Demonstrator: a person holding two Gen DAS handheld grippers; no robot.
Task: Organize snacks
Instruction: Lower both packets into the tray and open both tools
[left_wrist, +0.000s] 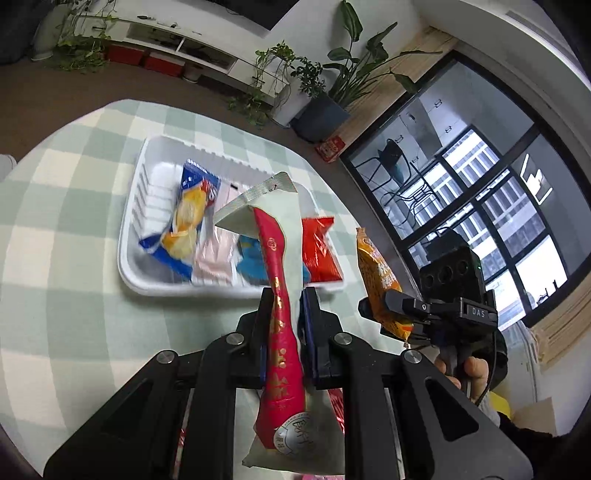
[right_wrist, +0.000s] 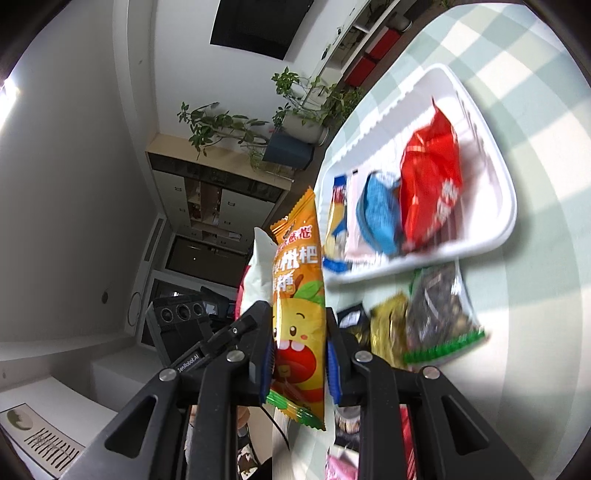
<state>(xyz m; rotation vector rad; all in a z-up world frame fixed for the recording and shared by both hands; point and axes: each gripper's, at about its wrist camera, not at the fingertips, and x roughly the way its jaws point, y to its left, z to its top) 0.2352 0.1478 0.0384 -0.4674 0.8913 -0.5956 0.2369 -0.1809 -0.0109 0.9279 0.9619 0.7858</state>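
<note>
Left wrist view: the left gripper (left_wrist: 287, 295) is clenched on a red-and-white snack packet (left_wrist: 280, 295), held upright above the checked tablecloth (left_wrist: 74, 258), on the near side of the white tray (left_wrist: 147, 280). Inside the tray lie 4 packets in a row: a blue-and-yellow one (left_wrist: 188, 218), a pink one (left_wrist: 216, 254), a blue one (left_wrist: 251, 262) and a red pouch (left_wrist: 319, 251). Right of the tray, the right gripper (left_wrist: 384, 310) grips an orange snack packet (left_wrist: 380, 277), with a hand (left_wrist: 465, 373) on its handle.

Right wrist view: the right gripper (right_wrist: 299, 332) is clamped on the orange snack packet (right_wrist: 299, 295), held upright just beside the tray (right_wrist: 491, 236). On the tablecloth (right_wrist: 535, 110) near the tray's rim lie a dark green-edged bag (right_wrist: 439, 314) and a gold packet (right_wrist: 388, 328).
</note>
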